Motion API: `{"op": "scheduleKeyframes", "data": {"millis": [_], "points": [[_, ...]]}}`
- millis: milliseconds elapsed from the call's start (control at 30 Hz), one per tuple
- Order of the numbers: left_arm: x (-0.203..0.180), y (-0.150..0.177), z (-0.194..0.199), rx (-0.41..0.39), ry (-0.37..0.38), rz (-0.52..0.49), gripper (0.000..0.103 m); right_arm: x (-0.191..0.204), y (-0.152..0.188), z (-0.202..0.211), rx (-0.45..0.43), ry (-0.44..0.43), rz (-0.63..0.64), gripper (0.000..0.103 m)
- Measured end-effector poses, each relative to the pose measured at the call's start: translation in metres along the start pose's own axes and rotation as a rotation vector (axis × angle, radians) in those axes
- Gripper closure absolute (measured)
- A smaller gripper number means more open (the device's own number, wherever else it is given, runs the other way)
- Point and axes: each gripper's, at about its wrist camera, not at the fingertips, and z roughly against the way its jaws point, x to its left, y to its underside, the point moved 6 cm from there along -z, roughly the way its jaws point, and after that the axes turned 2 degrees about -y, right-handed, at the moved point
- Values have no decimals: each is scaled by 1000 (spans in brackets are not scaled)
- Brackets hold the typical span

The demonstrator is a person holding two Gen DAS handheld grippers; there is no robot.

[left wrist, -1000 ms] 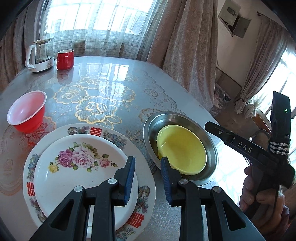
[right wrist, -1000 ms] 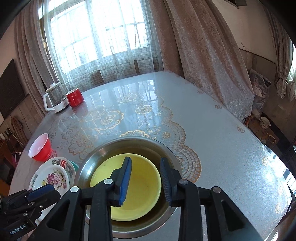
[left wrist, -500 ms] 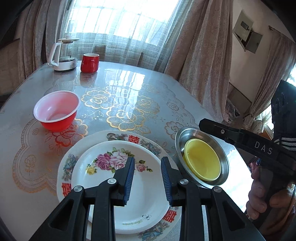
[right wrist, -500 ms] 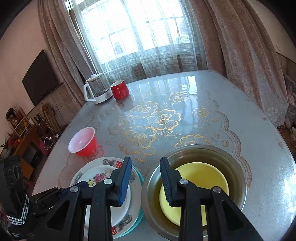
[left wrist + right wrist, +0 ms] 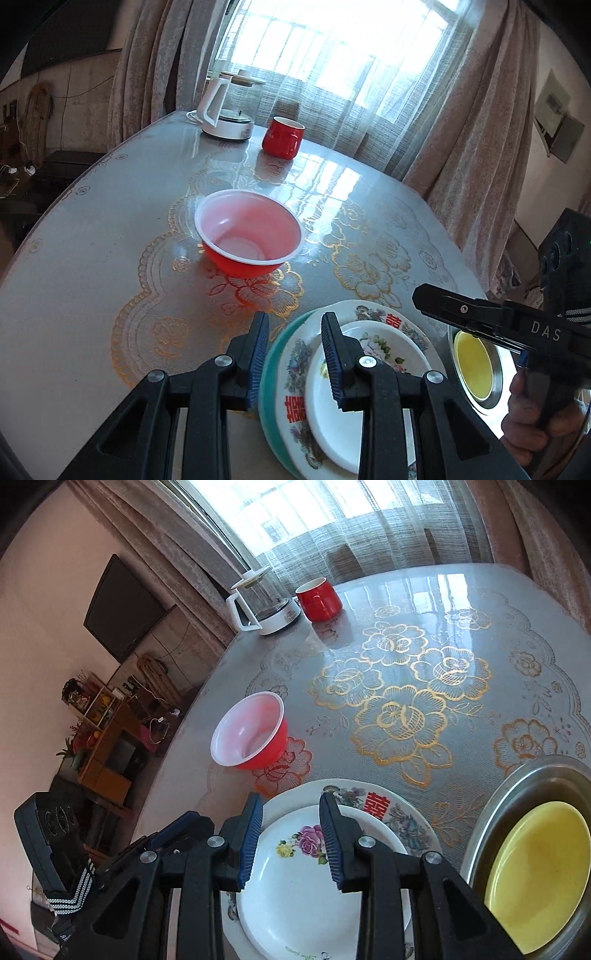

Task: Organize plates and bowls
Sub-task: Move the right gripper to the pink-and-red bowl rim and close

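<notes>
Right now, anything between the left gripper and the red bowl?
Nothing visible. In the left wrist view only bare tablecloth lies between the left gripper, jaws apart and empty, and the red bowl. The plate stack sits off to the side of that line, under the gripper's right finger.

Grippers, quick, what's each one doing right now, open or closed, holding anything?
Left gripper: open, holding nothing, above the table beside the stacked plates.
Right gripper: open, holding nothing, over the stacked plates.

Red, yellow and floral tableware on a gold-flowered table (image 5: pixel 424 672).
Red bowl (image 5: pixel 248 233), white inside; rose-patterned white plate (image 5: pixel 306 878); yellow bowl (image 5: pixel 535 871) in steel-grey dish (image 5: pixel 517 782).
</notes>
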Motion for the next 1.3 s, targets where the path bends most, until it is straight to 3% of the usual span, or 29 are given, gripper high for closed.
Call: {"op": "scheduleKeyframes", "data": {"millis": [167, 400, 567, 800, 1067, 1300], "points": [[37, -4, -7, 16, -47, 58, 73, 8, -9, -25, 32, -12, -14, 71], [67, -16, -9, -11, -50, 101, 73, 15, -26, -49, 32, -44, -63, 71], [82, -31, -16, -21, -41, 157, 64, 14, -36, -68, 40, -36, -90, 72], [88, -55, -27, -44, -29, 170, 65, 9, -47, -93, 47, -19, -133, 77], [81, -71, -51, 1, 36, 191, 69, 9, -52, -108, 59, 7, -135, 77], [89, -75, -57, 17, 37, 220, 71, 2, -54, -107, 59, 18, -140, 77]]}}
